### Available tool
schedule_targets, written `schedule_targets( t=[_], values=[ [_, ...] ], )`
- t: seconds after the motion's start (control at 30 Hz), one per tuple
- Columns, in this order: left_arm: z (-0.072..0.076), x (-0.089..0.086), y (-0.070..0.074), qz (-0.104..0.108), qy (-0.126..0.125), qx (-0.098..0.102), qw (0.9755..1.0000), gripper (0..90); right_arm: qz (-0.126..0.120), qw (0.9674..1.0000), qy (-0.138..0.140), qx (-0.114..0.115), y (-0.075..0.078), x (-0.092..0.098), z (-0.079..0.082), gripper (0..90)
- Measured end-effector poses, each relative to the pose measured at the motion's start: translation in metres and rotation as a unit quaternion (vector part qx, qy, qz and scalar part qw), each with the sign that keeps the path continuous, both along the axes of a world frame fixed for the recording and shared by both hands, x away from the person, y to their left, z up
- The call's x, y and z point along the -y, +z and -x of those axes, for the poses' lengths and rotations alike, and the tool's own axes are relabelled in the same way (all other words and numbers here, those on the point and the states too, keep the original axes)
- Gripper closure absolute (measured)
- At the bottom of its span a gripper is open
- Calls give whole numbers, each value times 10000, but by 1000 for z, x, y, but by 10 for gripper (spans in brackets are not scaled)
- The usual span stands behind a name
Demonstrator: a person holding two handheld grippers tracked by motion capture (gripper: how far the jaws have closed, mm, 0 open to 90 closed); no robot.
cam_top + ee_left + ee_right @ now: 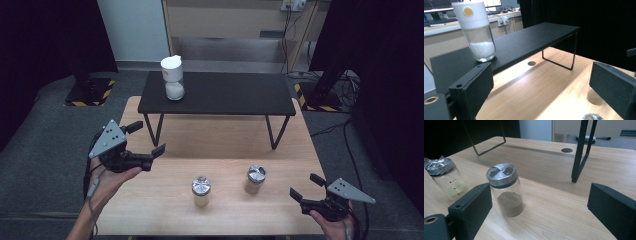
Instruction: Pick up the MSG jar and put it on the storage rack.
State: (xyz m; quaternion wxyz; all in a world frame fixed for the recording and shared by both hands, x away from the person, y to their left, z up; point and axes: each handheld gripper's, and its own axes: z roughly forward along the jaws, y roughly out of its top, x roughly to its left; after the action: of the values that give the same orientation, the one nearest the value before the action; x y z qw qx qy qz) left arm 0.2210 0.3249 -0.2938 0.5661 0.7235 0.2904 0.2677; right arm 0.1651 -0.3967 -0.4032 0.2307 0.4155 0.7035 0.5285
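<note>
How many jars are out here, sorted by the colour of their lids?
White-lidded jar, on the black shelf: 1
Silver-lidded jars, on the wooden table, one with pale powder and one with brown powder: 2
Total: 3 jars

Lab: hazard-taped stands (90,95), cables (345,85)
</note>
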Motion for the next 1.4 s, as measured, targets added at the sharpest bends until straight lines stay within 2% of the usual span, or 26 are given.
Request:
schedule_targets(
  t=[0.63, 0.77, 0.97, 1.13, 1.4],
  values=[
    [24, -21, -45, 12, 204, -280, 9994, 44, 14, 10000, -10, -9, 0, -1, 0, 62],
    [26, -26, -59, 44, 286, -290, 9992, 44, 23, 10000, -7, -12, 0, -1, 0, 62],
    [27, -29, -70, 22, 360, -419, 9985, 46, 19, 10000, -10, -13, 0, -1, 0, 62],
    [27, -30, -78, -37, 370, -541, 9978, 45, 33, 10000, -2, -11, 1, -1, 0, 62],
    [28, -34, -91, 3, 320, -678, 9972, 45, 12, 10000, -1, -13, 0, -1, 0, 61]
  ],
)
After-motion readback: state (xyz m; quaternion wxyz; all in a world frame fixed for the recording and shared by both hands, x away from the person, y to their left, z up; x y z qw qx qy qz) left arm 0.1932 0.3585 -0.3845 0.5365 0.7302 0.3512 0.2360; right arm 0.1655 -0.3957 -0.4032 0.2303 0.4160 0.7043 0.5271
